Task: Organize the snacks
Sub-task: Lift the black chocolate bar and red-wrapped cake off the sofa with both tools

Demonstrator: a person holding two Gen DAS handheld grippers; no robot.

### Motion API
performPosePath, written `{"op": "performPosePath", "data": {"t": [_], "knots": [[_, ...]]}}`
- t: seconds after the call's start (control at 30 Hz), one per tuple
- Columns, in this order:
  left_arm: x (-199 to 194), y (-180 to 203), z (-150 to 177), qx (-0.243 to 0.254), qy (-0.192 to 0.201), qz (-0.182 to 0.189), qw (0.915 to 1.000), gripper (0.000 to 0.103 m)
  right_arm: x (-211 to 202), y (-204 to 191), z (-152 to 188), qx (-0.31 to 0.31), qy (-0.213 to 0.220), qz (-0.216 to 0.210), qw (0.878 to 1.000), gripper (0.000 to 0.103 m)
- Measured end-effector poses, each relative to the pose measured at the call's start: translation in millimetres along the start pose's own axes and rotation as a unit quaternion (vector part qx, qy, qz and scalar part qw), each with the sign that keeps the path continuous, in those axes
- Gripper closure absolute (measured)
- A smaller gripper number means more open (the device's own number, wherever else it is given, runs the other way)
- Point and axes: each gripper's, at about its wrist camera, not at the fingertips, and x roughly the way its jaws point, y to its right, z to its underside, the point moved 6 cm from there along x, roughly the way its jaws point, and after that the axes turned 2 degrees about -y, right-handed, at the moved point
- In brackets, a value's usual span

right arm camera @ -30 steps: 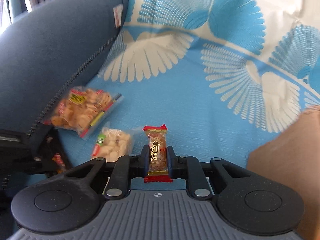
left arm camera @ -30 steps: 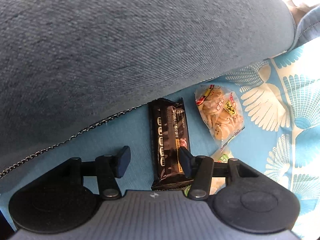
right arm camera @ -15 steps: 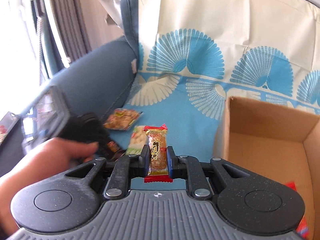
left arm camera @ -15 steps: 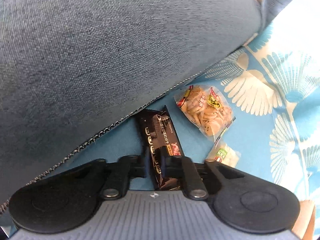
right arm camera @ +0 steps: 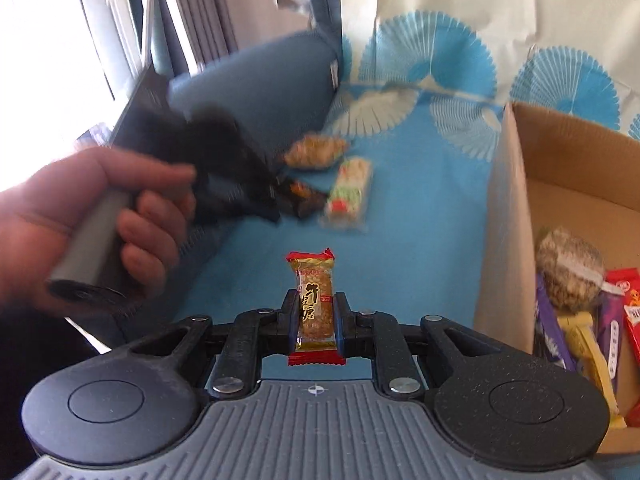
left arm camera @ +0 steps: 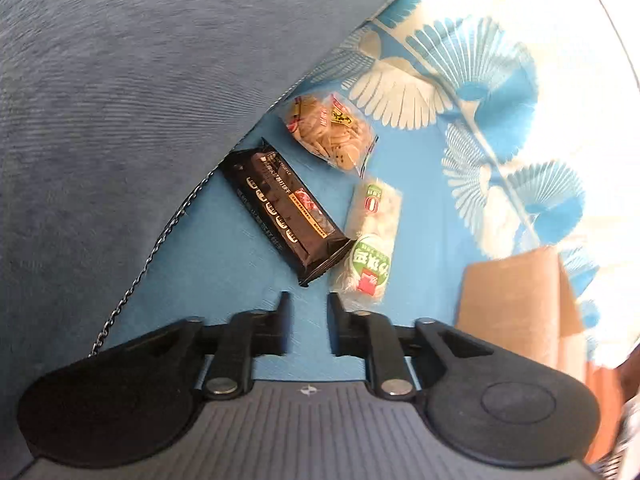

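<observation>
Black biscuit bar (left arm camera: 282, 208): flat on sofa seat, long axis diagonal, just ahead of empty, opening left claw (left arm camera: 307, 312). Right claw (right arm camera: 317, 316) grips peanut candy (right arm camera: 315, 304); cardboard box (right arm camera: 508, 216) to its right.

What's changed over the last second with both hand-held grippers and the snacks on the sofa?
The left hand-held gripper closed on the black snack bar, then let go; its jaws are opening, nothing between them, and the bar lies ahead of the tips. The right hand-held gripper carried its peanut candy toward the cardboard box. The cracker bag and white-green packet stayed put.
</observation>
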Motion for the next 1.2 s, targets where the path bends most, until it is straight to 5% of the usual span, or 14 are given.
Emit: {"op": "performPosePath", "data": {"t": [0.23,0.47,0.67,0.77,0.87,1.2], "knots": [[-12,-6,-12,-0.040,0.077,-0.045,0.9952,0.030,21,1,6,0.018,-0.034,0.002,0.999,0.085],[19,-14,-27,-0.055,0.082,-0.135,0.9859,0.021,33,5,13,0.024,-0.063,-0.001,0.998,0.085],[35,-4,-35,0.012,0.090,-0.196,0.9763,0.024,37,8,17,0.024,-0.076,0.007,0.997,0.085],[36,2,-34,0.065,0.090,-0.217,0.9697,0.046,40,9,19,0.020,-0.079,0.010,0.997,0.085],[29,-3,-31,0.071,0.083,-0.206,0.9723,0.060,42,9,19,0.019,-0.080,0.014,0.997,0.085],[-27,-22,7,0.127,0.019,-0.128,0.9835,0.060,44,10,21,0.023,-0.077,0.029,0.996,0.085]]}}
